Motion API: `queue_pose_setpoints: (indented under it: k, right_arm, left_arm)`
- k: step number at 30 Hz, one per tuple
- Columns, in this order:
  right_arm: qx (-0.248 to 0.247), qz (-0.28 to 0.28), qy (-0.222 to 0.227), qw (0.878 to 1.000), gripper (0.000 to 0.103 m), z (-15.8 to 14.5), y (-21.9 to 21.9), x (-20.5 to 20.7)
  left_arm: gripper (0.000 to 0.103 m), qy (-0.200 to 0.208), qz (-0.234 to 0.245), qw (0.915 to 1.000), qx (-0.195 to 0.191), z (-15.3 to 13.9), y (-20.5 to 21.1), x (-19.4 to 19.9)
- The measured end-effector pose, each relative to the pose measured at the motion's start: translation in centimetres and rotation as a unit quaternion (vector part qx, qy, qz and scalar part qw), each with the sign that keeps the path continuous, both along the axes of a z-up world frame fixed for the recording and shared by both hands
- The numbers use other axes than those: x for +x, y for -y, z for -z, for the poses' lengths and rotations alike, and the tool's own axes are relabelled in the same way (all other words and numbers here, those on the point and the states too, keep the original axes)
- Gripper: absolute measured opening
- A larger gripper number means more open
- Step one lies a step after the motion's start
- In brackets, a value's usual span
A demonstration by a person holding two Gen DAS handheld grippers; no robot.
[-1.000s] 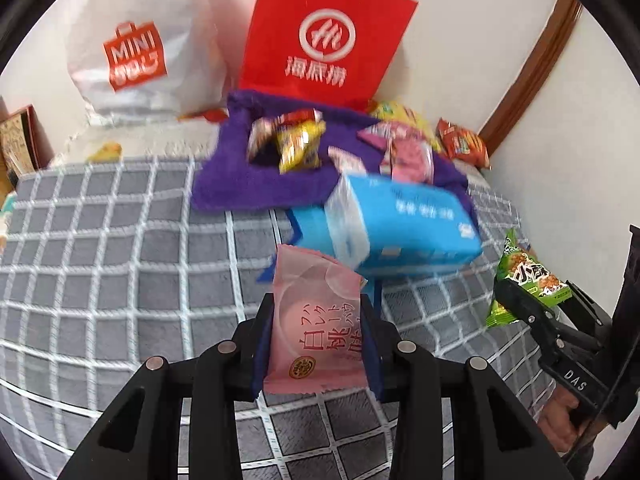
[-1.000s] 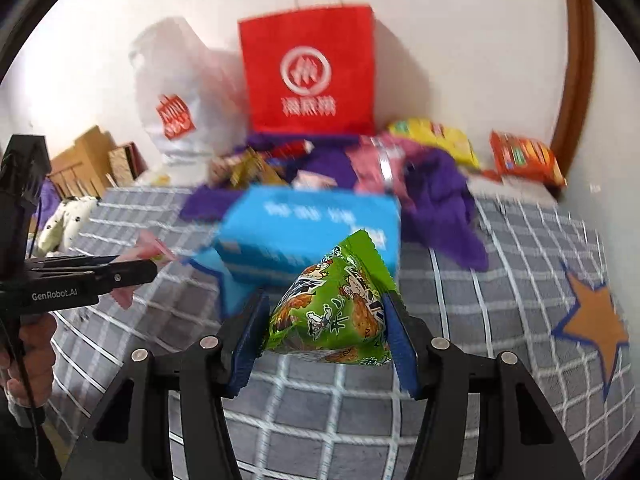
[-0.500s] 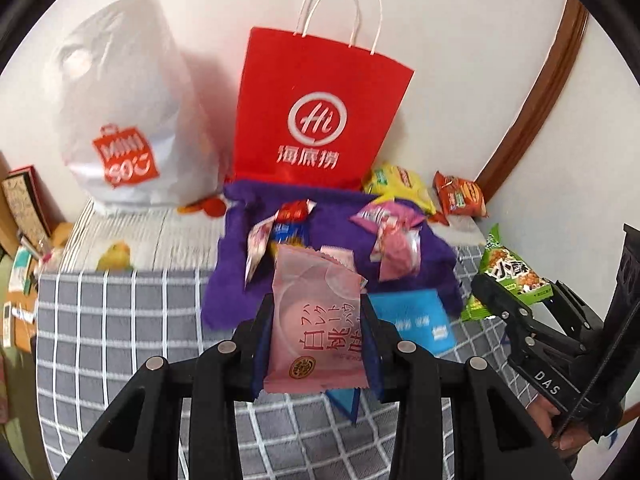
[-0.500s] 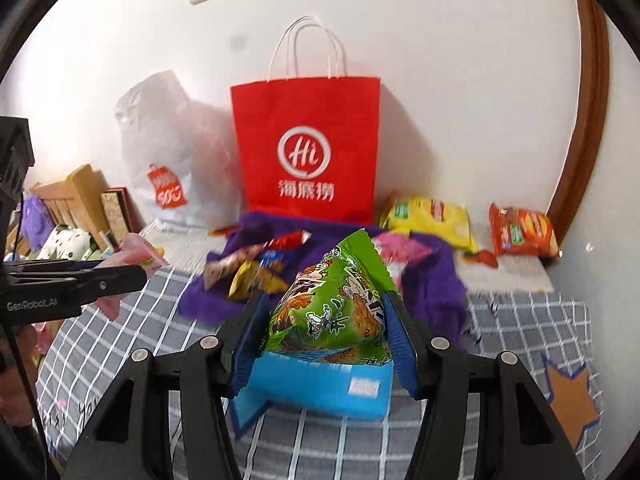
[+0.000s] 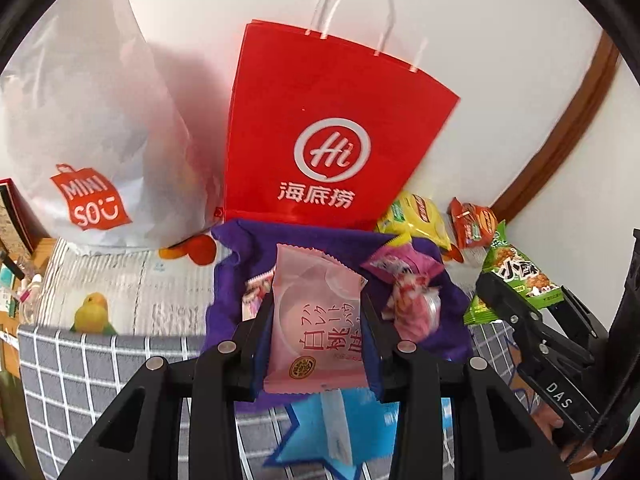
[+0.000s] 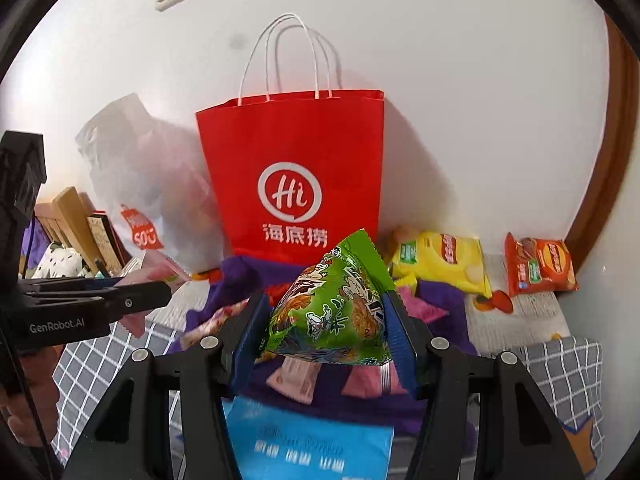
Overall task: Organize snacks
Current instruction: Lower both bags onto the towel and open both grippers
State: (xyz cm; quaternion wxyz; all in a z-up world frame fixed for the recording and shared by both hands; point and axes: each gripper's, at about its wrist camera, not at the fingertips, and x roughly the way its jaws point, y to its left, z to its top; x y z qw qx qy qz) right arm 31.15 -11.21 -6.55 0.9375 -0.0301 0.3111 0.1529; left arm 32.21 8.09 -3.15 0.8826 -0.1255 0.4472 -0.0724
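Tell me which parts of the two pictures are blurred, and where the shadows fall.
Left wrist view: the pink packet in the left hand-held gripper is sharp; the blue pack below is smeared. The red bag casts no clear shadow here. Right wrist view: the green packet is sharp, the blue pack blurred, and the red bag shadows the wall to its right.

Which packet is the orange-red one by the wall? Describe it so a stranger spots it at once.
Start at the tall red paper bag standing against the white wall. To its right lies a yellow snack packet, and further right, nearest the brown door frame, is the orange-red packet. It alone is orange-red with a round logo.
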Motion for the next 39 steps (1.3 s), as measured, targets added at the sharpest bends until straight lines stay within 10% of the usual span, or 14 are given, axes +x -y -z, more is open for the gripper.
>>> queue_pose_setpoints:
  k: [22, 34, 39]
  right_arm:
    - [-0.072, -0.054, -0.113, 0.990, 0.057, 9.5, -3.0, 6.6]
    - [-0.083, -0.045, -0.123, 0.988, 0.058, 9.8, -3.2, 6.9]
    - [-0.063, -0.038, -0.128, 0.989, 0.061, 9.0, -2.5, 6.8]
  left_arm:
    - [0.036, -0.103, 0.012, 0.9945, -0.016, 9.2, 1.1, 7.8]
    - [0.037, -0.120, 0.020, 0.9926, 0.003, 10.3, 2.3, 8.2]
    - [0.056, -0.117, 0.019, 0.9929, -0.009, 9.7, 2.3, 8.0]
